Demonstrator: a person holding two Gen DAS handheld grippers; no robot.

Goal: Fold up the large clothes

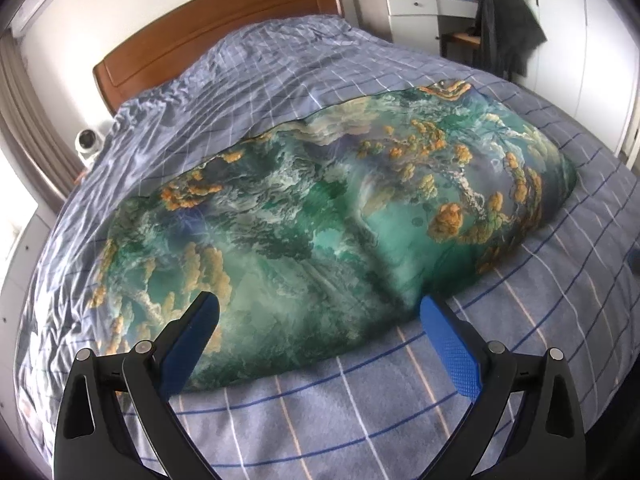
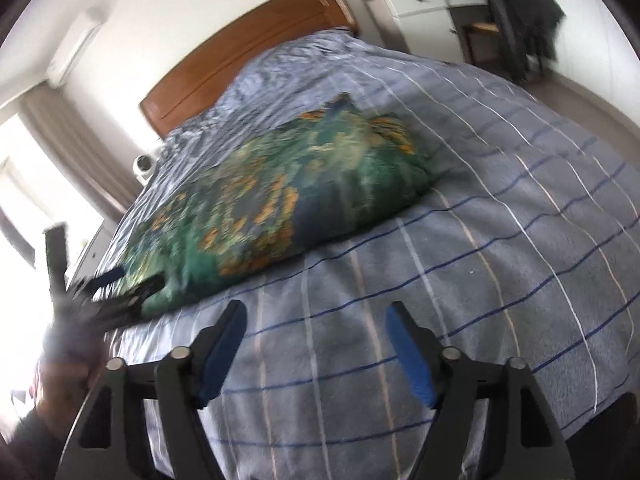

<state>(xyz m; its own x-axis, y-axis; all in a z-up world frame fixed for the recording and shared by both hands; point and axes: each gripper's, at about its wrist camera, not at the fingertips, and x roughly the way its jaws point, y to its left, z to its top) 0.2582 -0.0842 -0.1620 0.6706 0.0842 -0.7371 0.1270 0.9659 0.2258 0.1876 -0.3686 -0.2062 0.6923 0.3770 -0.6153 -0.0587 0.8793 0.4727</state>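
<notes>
Progress looked well along: green-and-orange printed garment (image 1: pixel 320 216) lay centre frame on the blue checked bedspread (image 1: pixel 360 420), already doubled into a long, puffy oblong running lower left to upper right, w/ one straight hem along its upper edge. Couldn't tell what kind of garment it was, nor how many folds it had. Left gripper (image 1: pixel 320 336), bottom of left wrist view, stood wide, nothing pinched, its tips framing the near edge of the cloth. Right gripper (image 2: pixel 316 340), bottom of right wrist view, was likewise spread apart and empty, over bare bedspread just below the cloth. That view was blurred; left gripper appeared at its lower left by the cloth's end. Judgement: prob. one more fold across the length left, plus smoothing.
</notes>
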